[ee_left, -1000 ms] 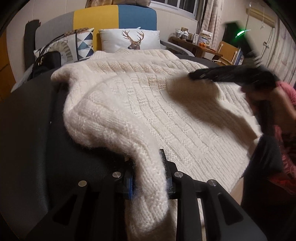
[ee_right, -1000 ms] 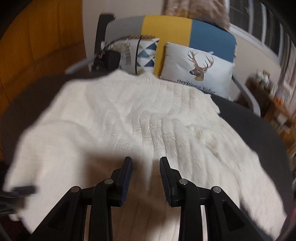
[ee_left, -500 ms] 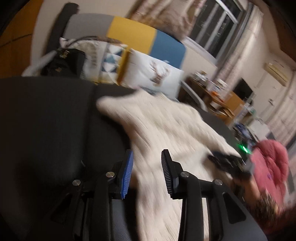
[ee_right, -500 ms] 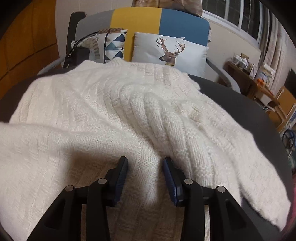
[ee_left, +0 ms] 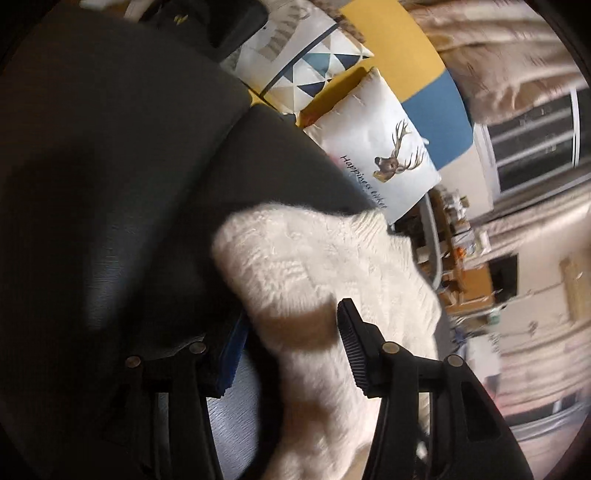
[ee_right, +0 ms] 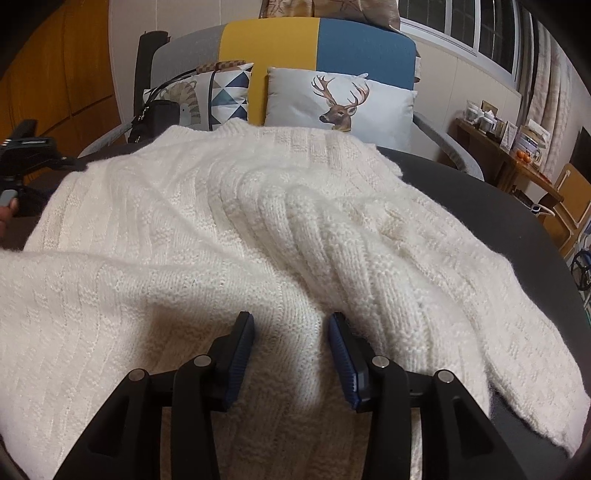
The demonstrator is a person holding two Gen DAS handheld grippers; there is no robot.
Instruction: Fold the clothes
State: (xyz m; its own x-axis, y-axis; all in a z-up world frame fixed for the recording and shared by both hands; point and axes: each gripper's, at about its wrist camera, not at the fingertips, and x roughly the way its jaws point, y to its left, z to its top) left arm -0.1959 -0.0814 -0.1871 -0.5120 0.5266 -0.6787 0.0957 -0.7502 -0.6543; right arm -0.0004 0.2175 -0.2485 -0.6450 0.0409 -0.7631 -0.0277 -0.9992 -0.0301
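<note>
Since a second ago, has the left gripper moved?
Yes. The left gripper has let go of the sweater and swung left, pushing the deer pillow rightward in its tilted view.

Home living room. Far side: sofa (ee_right: 317,40) with grey, yellow and blue panels, deer-print cushion (ee_right: 340,103), triangle-print cushion (ee_right: 225,94). Right: curtained window (ee_right: 458,22) and a wooden side table (ee_right: 498,158) cluttered with cups and small items; wood-panel wall (ee_right: 62,81) left.
</note>
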